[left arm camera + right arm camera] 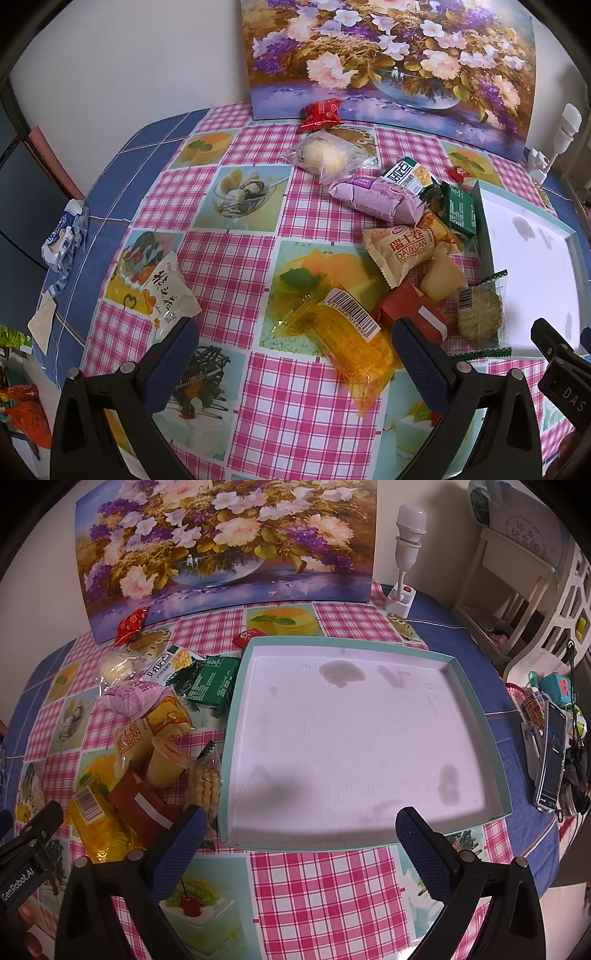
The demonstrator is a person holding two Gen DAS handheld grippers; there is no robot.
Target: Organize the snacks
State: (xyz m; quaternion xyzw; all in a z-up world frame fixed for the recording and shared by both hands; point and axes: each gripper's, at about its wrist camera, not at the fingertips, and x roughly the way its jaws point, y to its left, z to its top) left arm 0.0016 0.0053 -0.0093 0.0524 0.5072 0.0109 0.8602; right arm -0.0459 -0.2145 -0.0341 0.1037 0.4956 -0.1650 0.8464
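**Snacks wait beside an empty tray as both grippers hang open**

Grippers poised over a checked tablecloth [229, 295], we are at the start of the sort. Our left gripper [295, 354] stands wide, holding nothing, and the yellow packet [347, 332] with its barcode lies right between and just ahead of the fingers. Off its right finger sit the red carton [413, 310], the round cracker pack [480, 314] and the pale jelly cup [443, 277]; farther ahead are the beige swiss-roll pack [399, 251], the lilac packet [376, 199] and the green pack [460, 214]. A white packet [170, 291] lies alone by the left finger, well apart from the heap.

Our right gripper [299, 834] is spread just as wide and empty, with the near rim of the teal-edged tray [332, 843] straight ahead between the fingers. The tray holds no snacks, only some faint stains on its white floor.

We judge the yellow packet the sensible first pick: it is nearest and lies free on top. The film looks slippery and soft, so we should close across its narrow width near the middle, not on the crimped end, and squeeze lightly. We should lift clear of the red carton touching its side, carry it over the tray wall, and set it in a far corner so later packs have room. The cracker pack leans against the tray and could slide if nudged.
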